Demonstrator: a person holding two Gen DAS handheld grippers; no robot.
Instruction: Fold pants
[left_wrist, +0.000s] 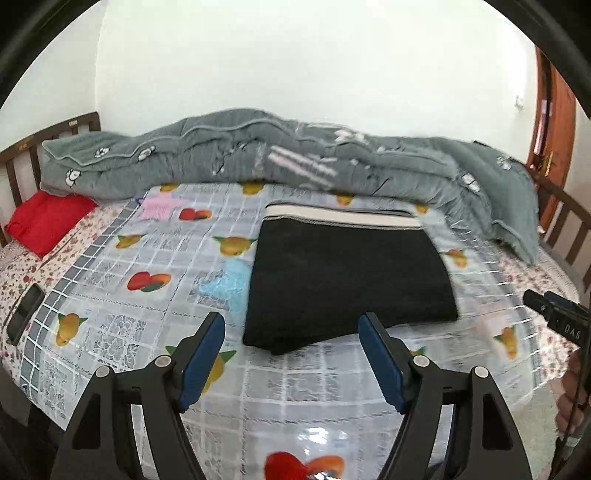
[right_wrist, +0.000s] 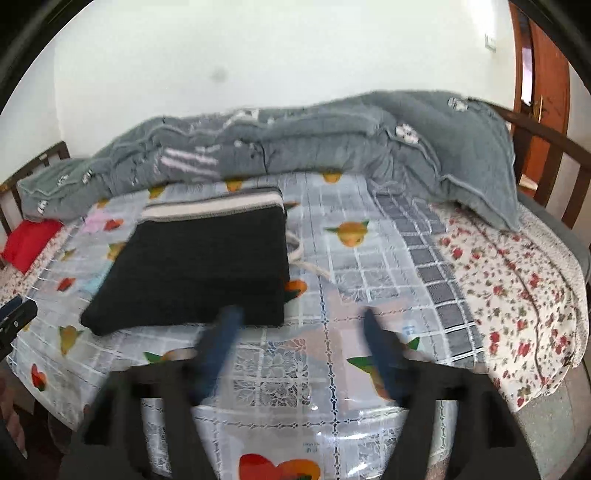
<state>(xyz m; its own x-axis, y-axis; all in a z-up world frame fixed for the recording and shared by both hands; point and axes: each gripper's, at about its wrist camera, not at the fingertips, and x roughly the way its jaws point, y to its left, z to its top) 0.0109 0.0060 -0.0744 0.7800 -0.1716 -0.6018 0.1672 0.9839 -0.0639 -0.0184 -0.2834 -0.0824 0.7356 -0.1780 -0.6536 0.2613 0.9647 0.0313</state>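
Note:
The black pants (left_wrist: 347, 280) lie folded into a flat rectangle on the bed, the white-striped waistband at the far edge. They also show in the right wrist view (right_wrist: 199, 269), with a white drawstring (right_wrist: 306, 262) trailing off their right side. My left gripper (left_wrist: 291, 325) is open and empty, just in front of the pants' near edge. My right gripper (right_wrist: 299, 321) is open and empty, blurred, near the pants' near right corner. The tip of the right gripper shows at the right edge of the left wrist view (left_wrist: 554, 314).
A clear plastic sheet with a fruit print (left_wrist: 155, 280) covers the bed. A grey quilt (left_wrist: 258, 155) is heaped along the far side. A red pillow (left_wrist: 44, 221) and a dark phone (left_wrist: 26, 314) lie at the left. Wooden bed rails (right_wrist: 546, 147) stand at the right.

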